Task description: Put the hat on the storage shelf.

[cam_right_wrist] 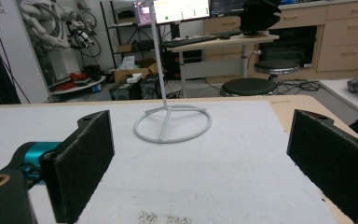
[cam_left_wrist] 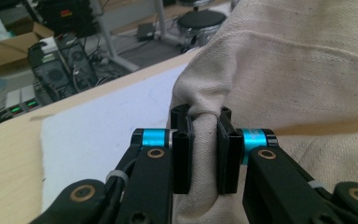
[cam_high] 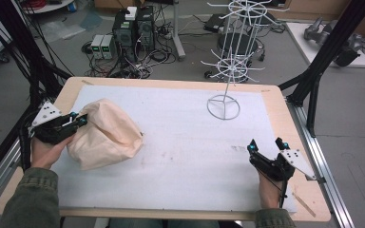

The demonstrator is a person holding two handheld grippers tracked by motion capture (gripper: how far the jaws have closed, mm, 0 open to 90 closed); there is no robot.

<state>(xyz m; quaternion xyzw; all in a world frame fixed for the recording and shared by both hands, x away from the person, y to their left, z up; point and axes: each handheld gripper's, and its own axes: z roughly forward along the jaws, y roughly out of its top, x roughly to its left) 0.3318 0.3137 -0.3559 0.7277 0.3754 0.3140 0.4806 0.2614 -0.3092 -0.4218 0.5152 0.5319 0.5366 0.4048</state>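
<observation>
Nearest, left gripper (cam_left_wrist: 204, 140) clenched on a fold of cloth bag (cam_high: 107, 135) at table's (cam_high: 171, 83) left side; right gripper (cam_high: 267, 146) released, idle. Best lifted slowly, pinch kept deep, toward wire rack (cam_high: 228, 57) beyond.

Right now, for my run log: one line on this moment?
left hand-held gripper: shut on bag fold | right hand-held gripper: open, nothing held | rack: upright, untouched
</observation>
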